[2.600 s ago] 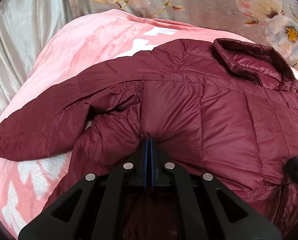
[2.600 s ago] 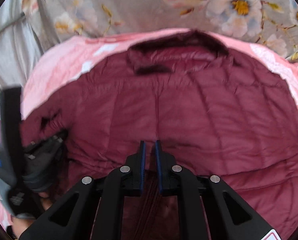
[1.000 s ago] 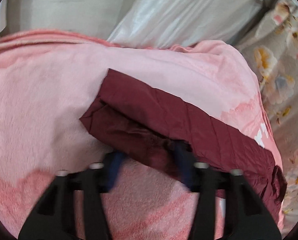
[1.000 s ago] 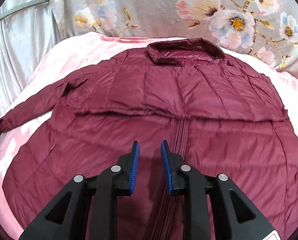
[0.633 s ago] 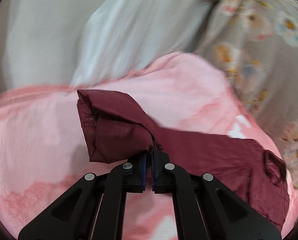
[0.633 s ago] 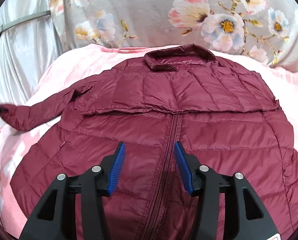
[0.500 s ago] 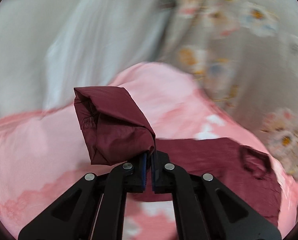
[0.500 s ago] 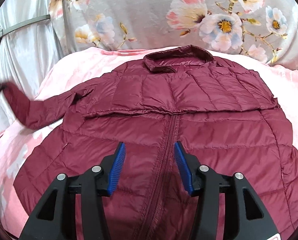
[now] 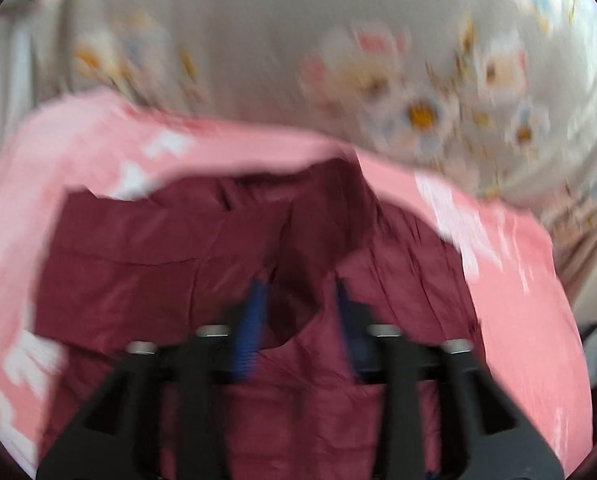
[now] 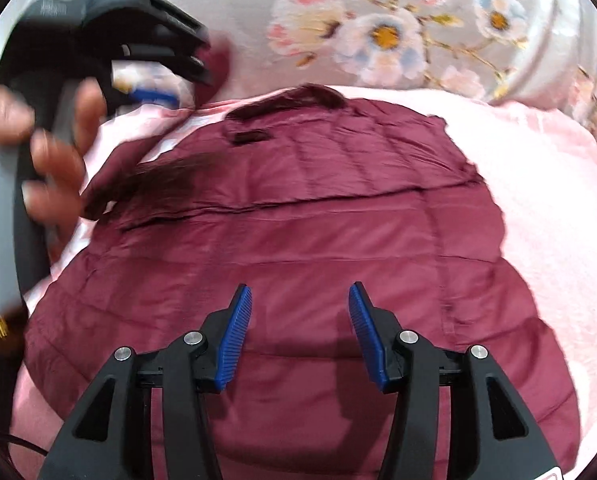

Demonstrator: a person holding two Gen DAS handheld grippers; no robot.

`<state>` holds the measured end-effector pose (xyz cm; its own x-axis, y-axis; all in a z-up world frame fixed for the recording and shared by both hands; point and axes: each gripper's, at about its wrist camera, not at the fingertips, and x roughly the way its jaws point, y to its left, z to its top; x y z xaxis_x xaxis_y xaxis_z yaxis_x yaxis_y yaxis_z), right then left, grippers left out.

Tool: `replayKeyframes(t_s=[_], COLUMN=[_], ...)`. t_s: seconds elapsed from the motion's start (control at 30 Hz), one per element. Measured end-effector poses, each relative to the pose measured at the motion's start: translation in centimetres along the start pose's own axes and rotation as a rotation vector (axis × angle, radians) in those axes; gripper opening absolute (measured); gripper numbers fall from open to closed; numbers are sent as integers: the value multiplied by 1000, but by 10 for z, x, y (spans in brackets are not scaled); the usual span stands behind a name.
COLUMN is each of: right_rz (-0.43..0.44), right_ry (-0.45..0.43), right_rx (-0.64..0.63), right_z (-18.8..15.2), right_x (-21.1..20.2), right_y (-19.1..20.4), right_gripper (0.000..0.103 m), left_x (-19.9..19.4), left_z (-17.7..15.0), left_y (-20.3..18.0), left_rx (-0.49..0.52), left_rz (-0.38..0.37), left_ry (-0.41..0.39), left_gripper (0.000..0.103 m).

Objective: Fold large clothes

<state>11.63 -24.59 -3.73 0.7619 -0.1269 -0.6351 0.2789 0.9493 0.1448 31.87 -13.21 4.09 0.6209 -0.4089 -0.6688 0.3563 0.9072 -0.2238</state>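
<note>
A dark red quilted jacket [image 10: 298, 240] lies front up on a pink blanket [image 10: 538, 200], collar [image 10: 290, 100] at the far side. In the right wrist view my left gripper [image 10: 204, 62], held by a hand [image 10: 50, 152], is up at the far left over the jacket's shoulder, with the sleeve [image 10: 150, 176] trailing blurred beneath it. In the blurred left wrist view my left gripper [image 9: 298, 292] is opening, and the sleeve [image 9: 318, 220] hangs loose between and beyond its parted jaws over the jacket [image 9: 138, 280]. My right gripper [image 10: 300, 296] hovers open above the jacket's lower front, holding nothing.
A grey flowered cloth [image 10: 378, 20] rises behind the blanket. Pale silvery fabric shows at the far left edge. Bare pink blanket [image 9: 518, 280] lies to the right of the jacket.
My left gripper swung the sleeve end up from the far left of the blanket and across over the jacket, then its jaws parted. My right gripper's jaws widened, and it shifted rightward off the zipper.
</note>
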Motion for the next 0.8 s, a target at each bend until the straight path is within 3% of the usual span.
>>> replayKeyframes(t_s=[0.07,0.13,0.23,0.3,0.4,0.47,0.53,0.63,0.8], right_rz=[2,1,16,49,96,99,94,91,79], right_ry=[8,13,6,14,28,44,64,112,177], right_rx=[17,22,36,51,60,34,20,40,105], right_z=[4,11,24,38,58,74,84,98,104], right_x=[0,2,7,16,33,53,71,101,139], right_y=[-15,-26,-32,-30,-18,-2,13,28,38], right_gripper=[50,51,56,56,56,56,56,56,56], left_x=[7,1,-31,-47,-62,-64,-58,-44,-27], left_z=[-12,-15,-19,-24,-39,-58,-73,-86,-100], left_y=[-4,4,41,64,113,146,166,178,188], left_rx=[-13,-29,-107,-156,-215,-237,-233,-213,-213], left_rz=[-16,-39,-71,-28,142,255,316,365,365], left_ry=[12,4,-60,-95,-117,-97,-59,-7,57], left_gripper=[49,63,73,73,72,71,69,67,67])
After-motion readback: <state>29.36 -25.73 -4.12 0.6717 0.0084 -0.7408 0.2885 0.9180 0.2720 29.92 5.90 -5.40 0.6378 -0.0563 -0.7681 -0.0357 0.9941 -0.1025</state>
